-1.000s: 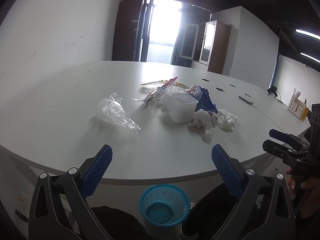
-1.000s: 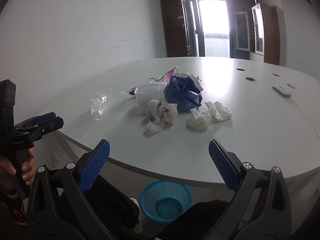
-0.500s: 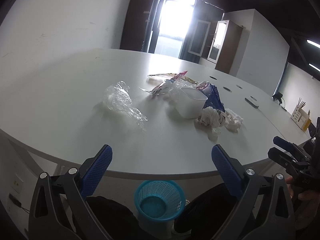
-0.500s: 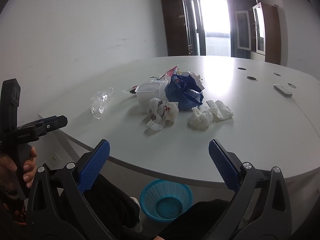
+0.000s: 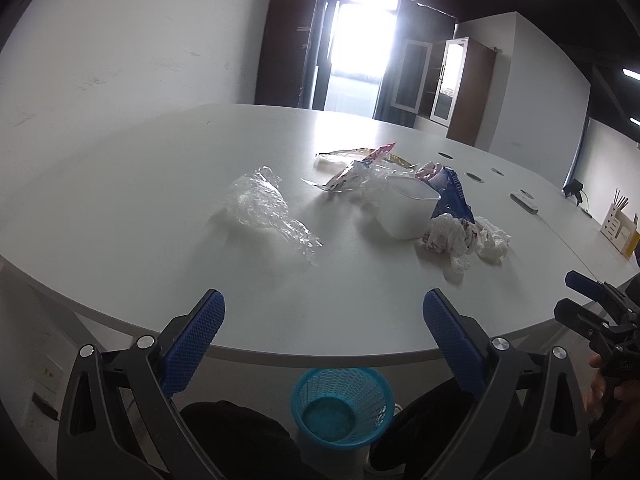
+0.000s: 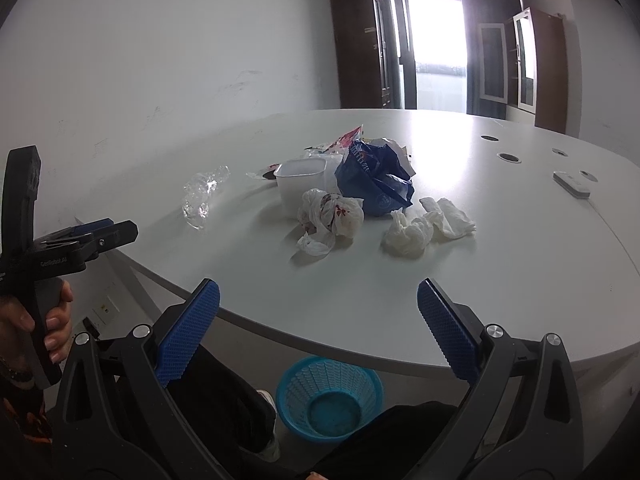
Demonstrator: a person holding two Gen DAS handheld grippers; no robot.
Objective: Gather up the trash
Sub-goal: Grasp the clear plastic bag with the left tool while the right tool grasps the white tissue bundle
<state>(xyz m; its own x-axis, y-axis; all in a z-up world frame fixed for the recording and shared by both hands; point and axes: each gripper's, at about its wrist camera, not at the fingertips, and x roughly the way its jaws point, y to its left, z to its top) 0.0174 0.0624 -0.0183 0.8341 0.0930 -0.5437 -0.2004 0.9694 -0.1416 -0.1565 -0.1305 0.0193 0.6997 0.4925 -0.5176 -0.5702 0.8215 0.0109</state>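
Trash lies in a loose heap on the white table (image 5: 120, 184): a clear crumpled plastic film (image 5: 264, 208) (image 6: 200, 196), a white plastic tub (image 5: 408, 210) (image 6: 300, 182), a blue bag (image 6: 372, 176) (image 5: 454, 194), a white bag with red marks (image 6: 332, 216) (image 5: 450, 236), crumpled tissues (image 6: 424, 226) (image 5: 494, 240) and snack wrappers (image 5: 352, 168). A blue mesh bin (image 5: 340, 408) (image 6: 330, 396) stands on the floor under the table's near edge. My left gripper (image 5: 322, 328) is open and empty at the table's edge. My right gripper (image 6: 318, 320) is open and empty too.
A white remote (image 6: 572, 184) lies at the table's right. Round cable holes (image 6: 508, 156) sit in the tabletop. A pen holder (image 5: 620, 232) stands at the far right. My legs are beside the bin. A white wall is to the left.
Both grippers have risen a little and moved slightly closer to the table. Both stay open. The trash has not moved.
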